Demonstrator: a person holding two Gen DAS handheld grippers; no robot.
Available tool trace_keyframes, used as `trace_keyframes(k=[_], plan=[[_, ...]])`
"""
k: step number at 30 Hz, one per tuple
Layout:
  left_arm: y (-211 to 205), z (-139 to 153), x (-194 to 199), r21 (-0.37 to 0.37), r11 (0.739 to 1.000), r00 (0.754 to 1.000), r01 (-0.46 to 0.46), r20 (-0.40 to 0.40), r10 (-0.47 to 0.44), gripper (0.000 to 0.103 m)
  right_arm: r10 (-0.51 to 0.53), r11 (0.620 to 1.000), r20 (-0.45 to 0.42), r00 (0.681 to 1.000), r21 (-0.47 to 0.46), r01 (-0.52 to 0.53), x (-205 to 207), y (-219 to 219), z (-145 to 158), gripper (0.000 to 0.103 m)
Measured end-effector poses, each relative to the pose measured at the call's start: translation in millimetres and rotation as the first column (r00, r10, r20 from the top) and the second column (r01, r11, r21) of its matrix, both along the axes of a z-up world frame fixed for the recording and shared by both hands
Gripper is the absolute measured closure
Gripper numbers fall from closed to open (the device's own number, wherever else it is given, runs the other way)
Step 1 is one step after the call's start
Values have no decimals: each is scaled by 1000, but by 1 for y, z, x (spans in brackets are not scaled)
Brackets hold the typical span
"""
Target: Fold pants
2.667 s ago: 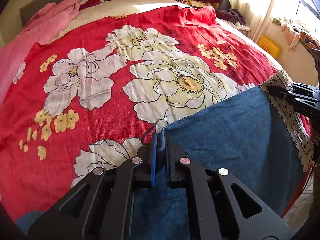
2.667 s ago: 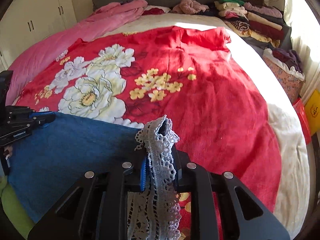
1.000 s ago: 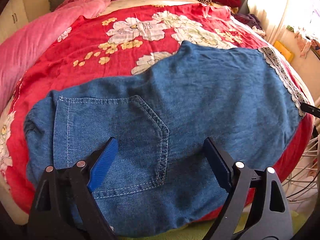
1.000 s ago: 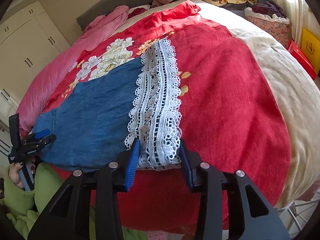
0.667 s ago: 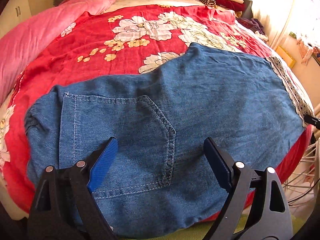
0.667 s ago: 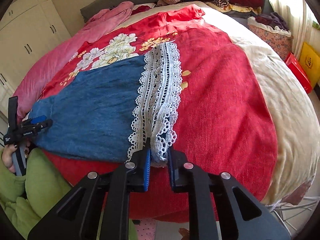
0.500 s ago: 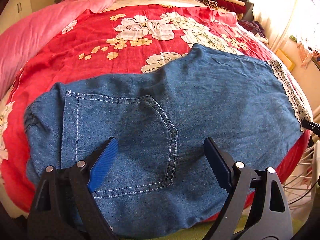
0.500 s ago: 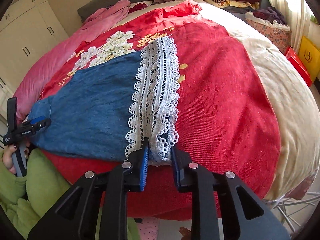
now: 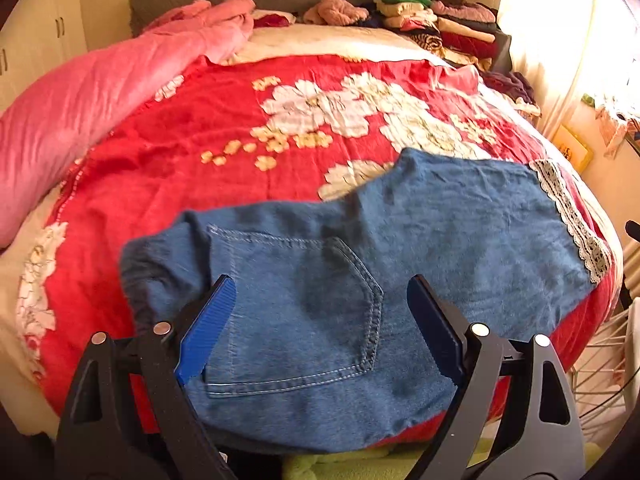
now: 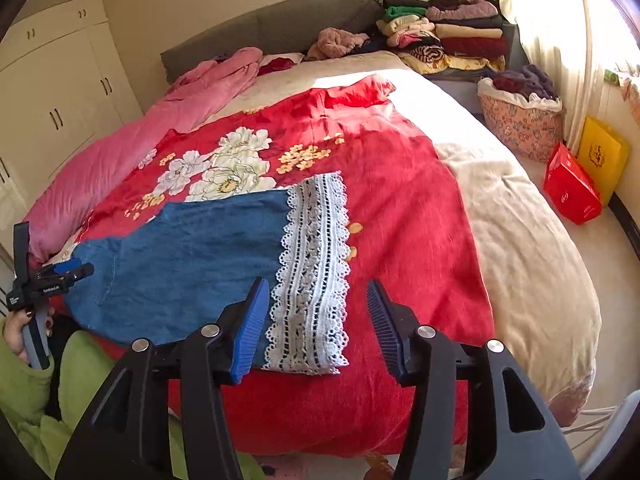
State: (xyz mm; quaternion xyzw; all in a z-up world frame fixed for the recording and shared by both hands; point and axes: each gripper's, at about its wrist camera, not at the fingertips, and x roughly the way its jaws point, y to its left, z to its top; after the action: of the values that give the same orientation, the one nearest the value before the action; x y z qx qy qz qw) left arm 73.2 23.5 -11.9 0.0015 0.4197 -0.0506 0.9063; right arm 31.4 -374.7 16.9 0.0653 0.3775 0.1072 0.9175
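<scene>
The blue denim pants (image 9: 420, 248) lie flat across the near edge of the red floral bedspread (image 9: 224, 128), back pocket up. Their white lace hem (image 9: 572, 216) is at the right end. My left gripper (image 9: 320, 324) is open and empty, raised above the pocket at the waist end. In the right wrist view the pants (image 10: 192, 256) end in the lace hem (image 10: 312, 272). My right gripper (image 10: 316, 324) is open and empty just above the hem's near edge. The left gripper (image 10: 52, 276) shows at the far left, held by a hand.
A pink quilt (image 9: 80, 104) lies along the bed's left side. Stacks of folded clothes (image 10: 444, 36) sit at the headboard. A patterned laundry basket (image 10: 520, 120), a red box (image 10: 572, 188) and a yellow bag (image 10: 600, 156) stand on the floor at right.
My right gripper has let go of the lace hem and opened wide, pulling back a little. My left gripper stays open and has lifted back from the waist end. The pants lie still.
</scene>
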Motion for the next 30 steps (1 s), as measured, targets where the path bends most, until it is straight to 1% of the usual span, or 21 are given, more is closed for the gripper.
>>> trace_keyframes(k=[4,6,7,9,14,18,20,22,25,26,27,28,29,30], plan=[[1,10,-2,-7,1000,1000,-2,25,2,22,39,999,31,999,-17,-39,-1,18,6,40],[-4,12,-1,-3,1000,1000,10,28,-10,21,57,998,38,998,-12,-57,1,26,7,39],[-8,12,-1,0,1000,999,18,28,-18,20,68,998,40,997,-8,-67,3,31,7,34],[-17,11,1,7,999,999,40,29,-40,16,88,996,43,995,-2,-88,6,41,5,28],[-43,1,14,3,994,994,111,-1,-111,15,161,987,6,987,4,-161,19,77,-12,28],[-66,-13,33,19,986,986,165,-40,-164,14,200,980,-11,980,-3,-200,27,99,-26,28],[-76,-22,39,35,981,980,192,-64,-189,14,213,977,-33,976,0,-213,33,107,-37,28],[-81,-31,44,63,978,977,201,-80,-196,14,217,976,-58,974,-7,-218,37,111,-47,28],[-79,-48,52,108,976,978,187,-116,-174,13,195,979,-103,975,-36,-200,43,111,-62,28],[-77,-52,54,106,977,977,186,-124,-173,11,179,982,-130,975,-42,-186,47,107,-69,28],[-73,-56,56,88,979,976,185,-130,-173,11,160,985,-167,973,-35,-168,51,101,-78,28],[-71,-58,57,70,981,976,182,-133,-171,11,157,987,-183,970,-5,-160,54,96,-84,28],[-69,-57,58,61,982,977,179,-129,-170,10,155,988,-180,971,25,-153,55,92,-85,28],[-69,-56,57,57,983,978,177,-124,-169,10,155,988,-175,972,34,-151,54,91,-83,28]])
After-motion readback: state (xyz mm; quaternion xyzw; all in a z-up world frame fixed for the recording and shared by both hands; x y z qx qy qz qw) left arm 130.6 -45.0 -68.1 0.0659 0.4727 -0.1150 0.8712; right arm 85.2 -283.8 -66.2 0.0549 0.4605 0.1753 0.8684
